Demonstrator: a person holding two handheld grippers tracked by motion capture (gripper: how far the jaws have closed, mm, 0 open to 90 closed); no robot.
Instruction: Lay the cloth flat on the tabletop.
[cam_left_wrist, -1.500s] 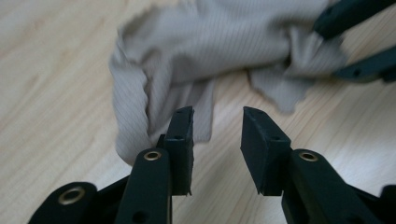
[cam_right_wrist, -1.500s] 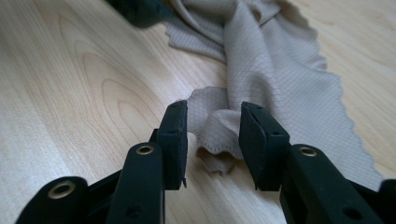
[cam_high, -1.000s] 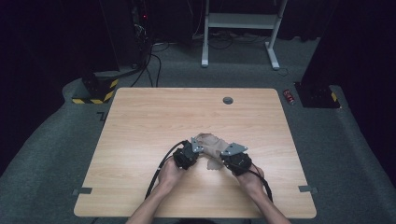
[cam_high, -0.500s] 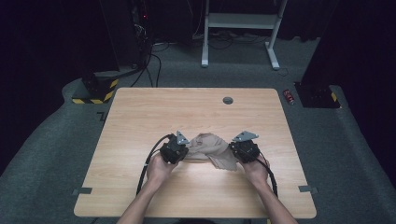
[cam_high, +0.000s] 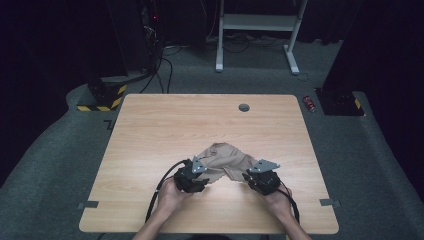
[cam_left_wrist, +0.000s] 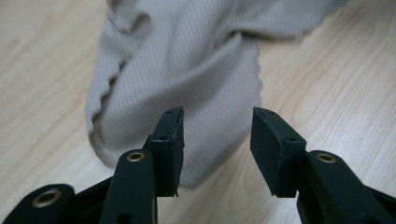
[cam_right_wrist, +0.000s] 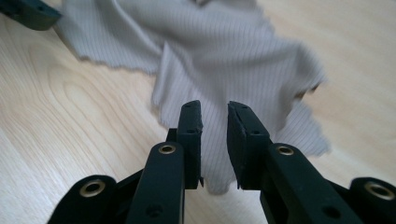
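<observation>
A beige ribbed cloth (cam_high: 227, 160) lies rumpled on the wooden table (cam_high: 165, 125), near its front middle. My left gripper (cam_high: 204, 175) sits at the cloth's left corner. Its jaws have just been opening and now stand well apart (cam_left_wrist: 217, 116); the cloth (cam_left_wrist: 187, 60) lies beneath and beyond them, untouched by the pads. My right gripper (cam_high: 246, 176) is at the cloth's right corner. Its jaws have also been opening, and a narrow gap (cam_right_wrist: 215, 109) shows between them above the cloth (cam_right_wrist: 224, 51), which the pads do not press.
A round cable hole (cam_high: 244, 107) sits near the table's far edge. On the floor beyond are a red can (cam_high: 310, 102), a white desk frame (cam_high: 255, 22) and a yellow-and-black striped base (cam_high: 102, 102). The other gripper's tip (cam_right_wrist: 28, 11) shows top left in the right gripper view.
The grippers started close together on the bunched cloth, then moved apart and stretched it sideways. Both have now let go and drawn back toward the front edge, and the cloth rests on the table.
</observation>
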